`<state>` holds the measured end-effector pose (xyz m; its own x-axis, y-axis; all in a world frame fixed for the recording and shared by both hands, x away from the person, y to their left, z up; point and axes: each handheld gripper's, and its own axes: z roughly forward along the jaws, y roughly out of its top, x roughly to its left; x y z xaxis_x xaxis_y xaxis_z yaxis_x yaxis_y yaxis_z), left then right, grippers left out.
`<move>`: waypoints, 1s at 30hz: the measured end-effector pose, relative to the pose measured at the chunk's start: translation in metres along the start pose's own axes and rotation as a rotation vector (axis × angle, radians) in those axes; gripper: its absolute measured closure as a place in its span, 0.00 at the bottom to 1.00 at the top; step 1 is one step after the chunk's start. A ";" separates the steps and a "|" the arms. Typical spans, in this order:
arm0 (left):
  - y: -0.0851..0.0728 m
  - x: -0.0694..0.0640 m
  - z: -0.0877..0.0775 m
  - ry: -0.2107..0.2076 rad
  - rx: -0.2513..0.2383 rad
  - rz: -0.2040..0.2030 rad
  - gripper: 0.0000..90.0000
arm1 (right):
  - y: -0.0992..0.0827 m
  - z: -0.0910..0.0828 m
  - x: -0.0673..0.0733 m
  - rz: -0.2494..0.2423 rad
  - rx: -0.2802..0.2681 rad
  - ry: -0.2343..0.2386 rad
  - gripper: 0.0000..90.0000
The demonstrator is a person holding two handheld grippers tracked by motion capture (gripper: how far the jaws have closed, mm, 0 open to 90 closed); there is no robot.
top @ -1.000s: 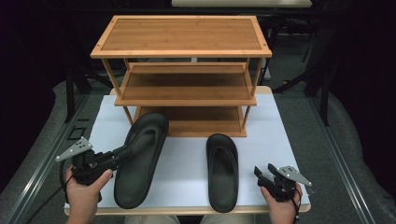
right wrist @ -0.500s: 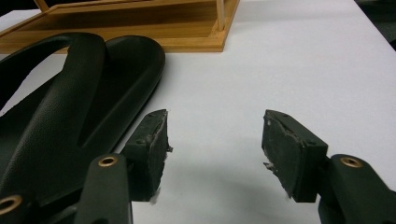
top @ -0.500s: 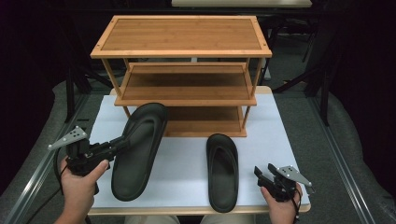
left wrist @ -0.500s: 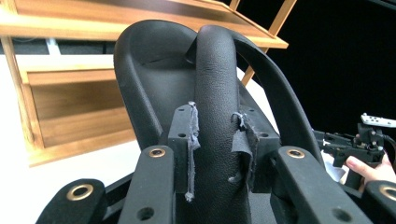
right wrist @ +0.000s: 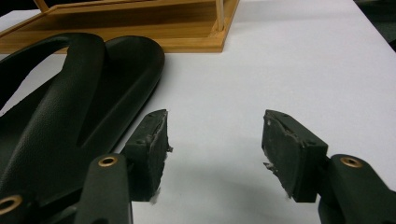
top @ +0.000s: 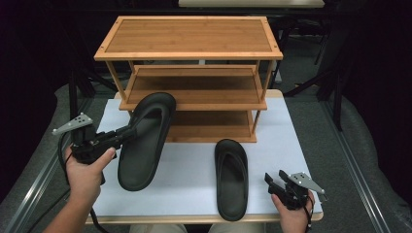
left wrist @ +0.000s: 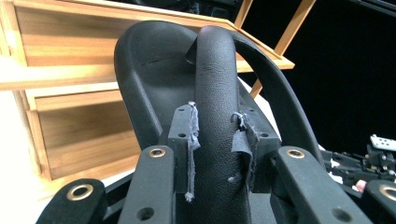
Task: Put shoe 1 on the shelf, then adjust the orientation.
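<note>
Your left gripper (top: 130,134), at the left of the high view, is clamped on the strap of the left sandal (top: 145,141), and that sandal hangs raised, its toe at the centre of the frame overlapping the front edge of the wooden rack's (top: 192,53) middle shelf. From above you cannot read the grip itself; the left gripper view settles it: the two pads (left wrist: 186,140) press on either side of the sandal's (left wrist: 154,79) thick strap (left wrist: 215,93), which runs straight up between them at the frame's middle, with the rack (left wrist: 70,70) filling the upper left behind it.

Your right gripper (top: 279,182) sits at the lower right of the high view, just right of the second sandal (top: 232,177), which lies flat on the white table (top: 194,165) in the lower centre. The right gripper view shows what the overhead cannot: its jaws stand wide apart around bare white table (right wrist: 289,60), holding nothing, with that sandal (right wrist: 70,116) just beside the left-hand pad (right wrist: 152,144) at the frame's left; whether they touch you cannot tell.

Open white surface lies between the two sandals and to the right of the rack's lowest shelf. The second sandal's heel is close to the table's near edge at the bottom of the high view.
</note>
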<state>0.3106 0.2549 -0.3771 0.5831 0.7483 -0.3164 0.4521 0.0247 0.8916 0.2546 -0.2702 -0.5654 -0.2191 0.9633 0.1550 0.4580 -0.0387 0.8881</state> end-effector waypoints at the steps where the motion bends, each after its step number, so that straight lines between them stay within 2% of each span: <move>1: 0.002 0.001 0.003 0.001 0.000 -0.006 0.77 | 0.000 0.000 0.000 0.000 0.001 0.000 0.45; 6: 0.009 0.007 0.013 0.012 0.000 -0.021 0.77 | 0.000 0.000 0.000 0.002 -0.009 0.002 0.45; 12: 0.019 0.016 0.026 0.027 0.002 -0.035 0.77 | 0.000 -0.001 -0.001 0.000 0.006 0.001 0.45; 17: 0.029 0.022 0.040 0.034 0.002 -0.027 0.77 | 0.000 -0.001 0.000 0.002 0.002 0.005 0.45; 23: 0.039 0.025 0.059 0.052 0.014 -0.033 0.77 | 0.000 0.000 0.000 0.003 -0.012 0.010 0.45; 25: 0.043 0.026 0.065 0.054 0.009 -0.035 0.77 | 0.001 -0.001 0.000 -0.005 0.004 0.009 0.45; 30: 0.052 0.026 0.078 0.056 0.004 -0.047 0.77 | 0.000 0.000 0.000 -0.001 -0.010 0.013 0.45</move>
<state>0.4021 0.2236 -0.3639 0.5222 0.7824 -0.3393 0.4812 0.0581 0.8747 0.2545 -0.2704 -0.5651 -0.2307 0.9599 0.1591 0.4486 -0.0402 0.8928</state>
